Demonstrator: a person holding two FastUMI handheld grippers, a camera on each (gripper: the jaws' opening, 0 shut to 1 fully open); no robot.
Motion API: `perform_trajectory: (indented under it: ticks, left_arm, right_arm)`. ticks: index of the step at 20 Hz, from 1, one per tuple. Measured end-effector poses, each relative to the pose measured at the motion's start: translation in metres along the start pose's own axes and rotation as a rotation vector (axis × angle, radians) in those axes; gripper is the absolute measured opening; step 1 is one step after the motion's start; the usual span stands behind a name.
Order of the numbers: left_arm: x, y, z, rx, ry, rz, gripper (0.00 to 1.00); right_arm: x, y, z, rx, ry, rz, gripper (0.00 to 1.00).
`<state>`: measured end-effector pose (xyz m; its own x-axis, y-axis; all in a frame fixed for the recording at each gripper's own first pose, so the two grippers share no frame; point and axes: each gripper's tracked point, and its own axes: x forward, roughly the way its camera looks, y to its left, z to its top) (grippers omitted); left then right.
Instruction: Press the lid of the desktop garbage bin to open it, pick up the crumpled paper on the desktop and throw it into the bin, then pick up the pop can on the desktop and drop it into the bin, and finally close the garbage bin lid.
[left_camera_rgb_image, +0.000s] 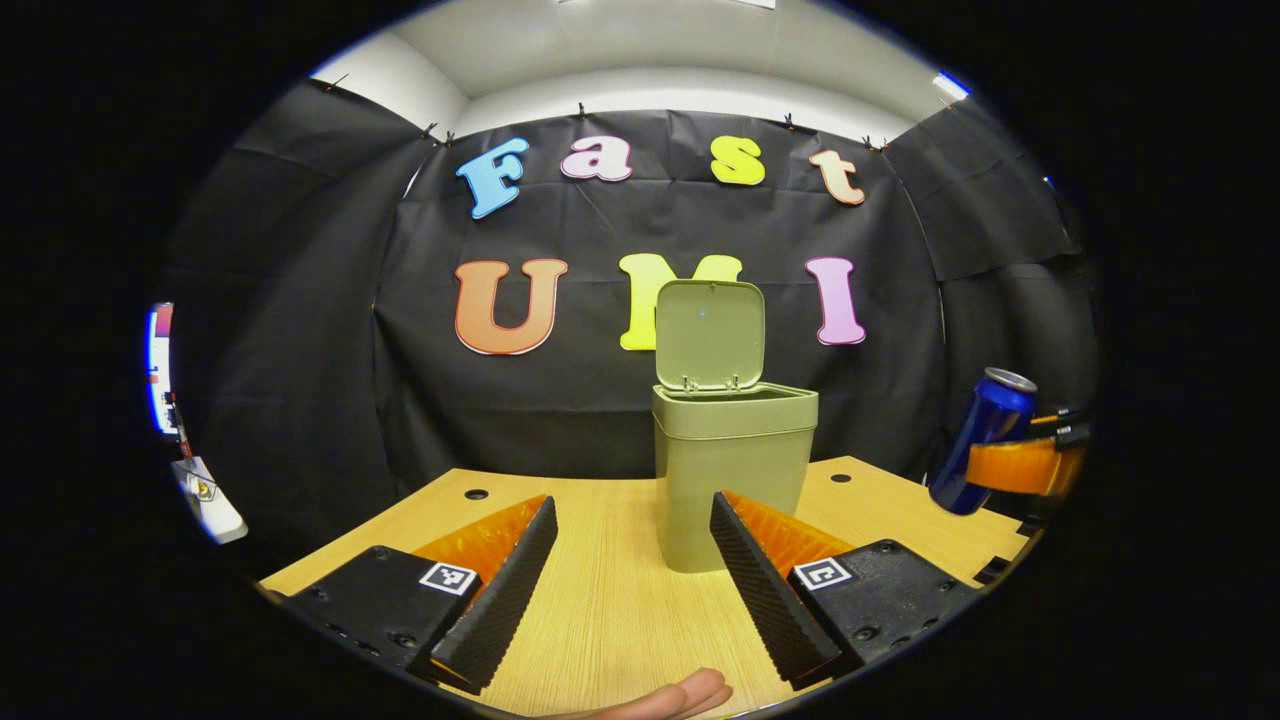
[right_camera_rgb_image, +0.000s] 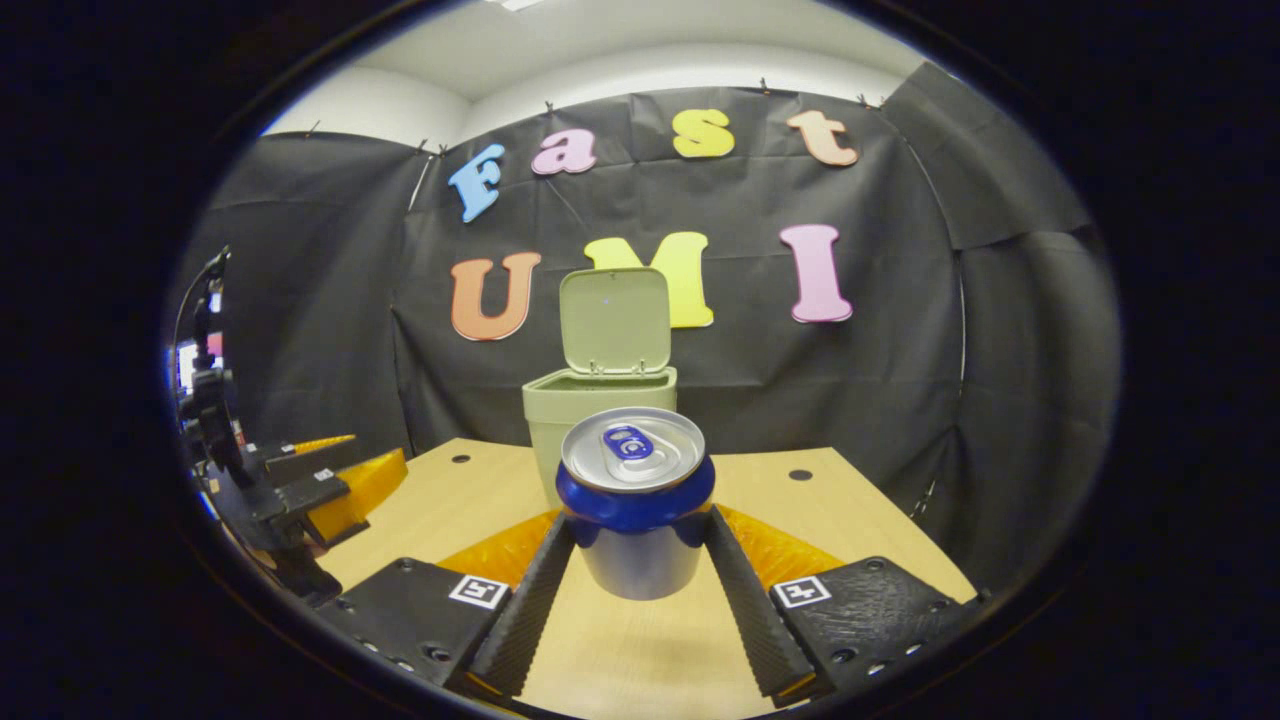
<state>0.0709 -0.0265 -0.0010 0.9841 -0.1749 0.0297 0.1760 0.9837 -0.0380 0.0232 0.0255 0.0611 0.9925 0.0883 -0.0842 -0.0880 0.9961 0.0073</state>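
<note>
bin (left_camera_rgb_image: 733, 470) lid (left_camera_rgb_image: 709, 335) up | right gripper (right_camera_rgb_image: 637, 548) clamps pop can (right_camera_rgb_image: 636, 490) | left gripper (left_camera_rgb_image: 633, 580) wide — holds nothing

Matt plastic bin (left_camera_rgb_image: 733, 470), wood-grain desktop (left_camera_rgb_image: 620, 600) (smooth, pale), glossy metal pop can (right_camera_rgb_image: 635, 500).

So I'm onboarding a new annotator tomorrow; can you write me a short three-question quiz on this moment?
1. True or false: the hinged lid of the olive-green plastic desktop bin stands open.
2. What does the right gripper hold? A) crumpled paper B) the blue pop can with a silver top C) nothing
3. Fill in: the left gripper is open and holds ____ above the light wooden desktop.

Key: 1 true; 2 B, both fingers press the can's sides, and it is lifted off the desktop in the left gripper view; 3 nothing.
</note>
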Motion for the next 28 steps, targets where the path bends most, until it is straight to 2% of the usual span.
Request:
perform_trajectory:
  ticks: [4,7,10,13,15,18,19,20,24,28]
  left_arm:
    - [0.001,0.018,-0.004,0.006,0.010,0.023,0.99]
    - [0.005,0.021,-0.011,-0.030,0.033,0.019,0.99]
    - [0.007,0.030,-0.008,-0.024,0.010,0.057,0.99]
    - [0.010,0.021,-0.014,-0.001,0.017,0.034,0.99]
    - [0.011,0.021,-0.014,-0.021,0.021,0.024,0.99]
    - [0.009,0.019,-0.013,-0.043,0.024,0.006,0.99]
    - [0.008,0.022,-0.011,-0.042,0.022,0.014,0.95]
    - [0.006,0.026,-0.011,-0.042,0.022,0.022,0.99]
    - [0.001,0.032,-0.008,-0.077,0.018,0.011,0.99]
    - [0.000,0.042,-0.004,-0.090,0.004,0.022,0.99]
  right_arm:
    - [0.017,0.004,0.038,0.006,-0.008,-0.010,0.81]
    - [0.033,0.027,0.071,-0.006,-0.004,0.037,0.81]
    - [0.058,0.049,0.103,-0.025,0.018,0.061,0.82]
    - [0.088,0.067,0.129,-0.055,0.058,0.084,0.81]
    - [0.108,0.071,0.148,-0.063,0.060,0.092,0.81]
    - [0.144,0.073,0.171,-0.052,0.058,0.062,0.81]
    - [0.159,0.077,0.177,-0.056,0.060,0.058,0.81]
    - [0.173,0.078,0.181,-0.065,0.063,0.050,0.81]
    - [0.218,0.092,0.193,-0.052,0.066,0.063,0.81]
    - [0.265,0.089,0.171,-0.090,0.134,0.015,0.81]
